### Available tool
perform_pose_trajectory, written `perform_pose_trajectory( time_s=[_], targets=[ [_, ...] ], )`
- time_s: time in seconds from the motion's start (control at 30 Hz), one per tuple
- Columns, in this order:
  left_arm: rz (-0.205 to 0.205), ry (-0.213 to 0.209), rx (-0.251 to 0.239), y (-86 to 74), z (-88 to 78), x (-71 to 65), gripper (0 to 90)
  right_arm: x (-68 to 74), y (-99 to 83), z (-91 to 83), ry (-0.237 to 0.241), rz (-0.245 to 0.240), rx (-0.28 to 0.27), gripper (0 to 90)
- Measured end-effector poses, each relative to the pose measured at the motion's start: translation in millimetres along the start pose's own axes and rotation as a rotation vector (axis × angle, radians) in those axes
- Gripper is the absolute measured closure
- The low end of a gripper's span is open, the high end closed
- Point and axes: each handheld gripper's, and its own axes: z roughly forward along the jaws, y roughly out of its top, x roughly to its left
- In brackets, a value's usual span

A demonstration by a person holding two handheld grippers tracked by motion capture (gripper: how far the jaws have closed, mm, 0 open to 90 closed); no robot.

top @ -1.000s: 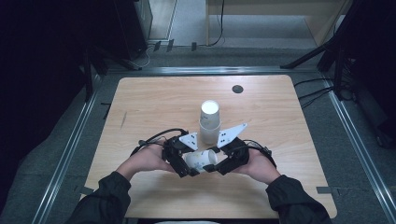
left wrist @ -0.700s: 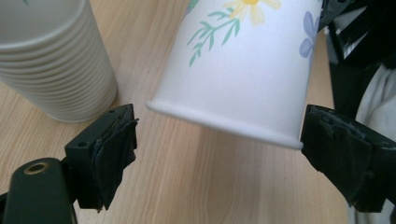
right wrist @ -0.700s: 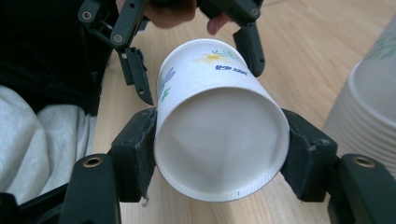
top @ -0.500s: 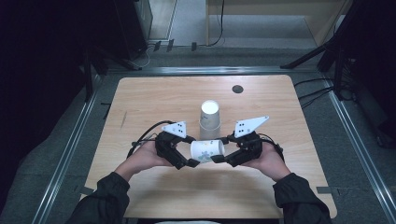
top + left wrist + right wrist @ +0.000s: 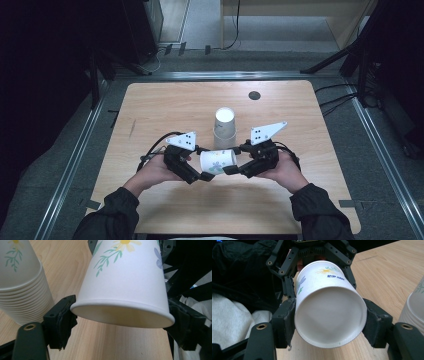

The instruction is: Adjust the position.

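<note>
A white paper cup [image 5: 218,161] with a flower print lies level above the table between both grippers. My left gripper [image 5: 201,164] has just been closing its jaws. In the left gripper view its pads [image 5: 62,317] now touch both sides of the cup's [image 5: 125,277] rim, so my left gripper [image 5: 122,320] is shut on the wide mouth end. My right gripper [image 5: 237,160] is shut on the base end. In the right gripper view the cup's [image 5: 329,315] recessed bottom faces the camera between my right gripper's [image 5: 329,322] jaws, with the left gripper [image 5: 319,255] beyond it.
A stack of matching paper cups [image 5: 224,125] stands upside down just behind the held cup, mid-table; the stack [image 5: 20,290] is close on one side, and the stack [image 5: 415,307] edges the right gripper view. A dark round hole [image 5: 254,95] sits at the table's [image 5: 150,110] far side.
The two hands have drawn apart and moved slightly away from the person, and the cup now spans the gap between the grippers. The left jaws have closed in on its rim.
</note>
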Motion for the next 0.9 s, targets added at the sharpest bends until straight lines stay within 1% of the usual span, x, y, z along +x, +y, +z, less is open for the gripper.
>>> perform_pose_trajectory(
  time_s=[0.07,0.13,0.23,0.4,0.57,0.77,0.8,0.83,0.9],
  targets=[
    [-0.004,-0.005,-0.003,-0.6,-1.4,0.6,21.0,-0.4,0.2,0.9,0.001,-0.002,0.0,35.2],
    [-0.003,-0.002,0.014,-1.8,-0.5,0.8,21.8,-0.4,0.5,2.4,0.004,0.006,0.007,35.2],
    [0.0,-0.001,0.028,-2.4,1.0,0.7,22.6,-0.3,-0.1,4.1,0.0,0.004,0.022,35.2],
    [-0.003,0.0,0.03,-2.1,0.8,1.0,23.7,-0.1,-0.4,4.2,-0.004,0.01,0.024,35.1],
    [0.001,0.0,0.052,-2.6,1.8,0.5,24.9,1.5,-0.4,5.7,-0.01,0.001,0.035,35.0],
    [-0.003,-0.005,0.046,-2.3,0.9,0.9,25.3,1.6,-0.8,6.0,-0.009,0.005,0.039,34.5],
    [-0.003,-0.006,0.043,-2.3,0.8,0.8,25.5,1.7,-0.8,6.2,-0.009,0.002,0.039,33.9],
    [0.0,-0.006,0.045,-2.2,0.9,0.5,25.8,2.1,-0.8,7.2,-0.019,-0.004,0.044,31.4],
    [-0.001,-0.006,0.043,-2.2,1.2,0.3,26.0,3.0,-0.7,8.7,-0.023,-0.004,0.049,30.2]
  ],
)
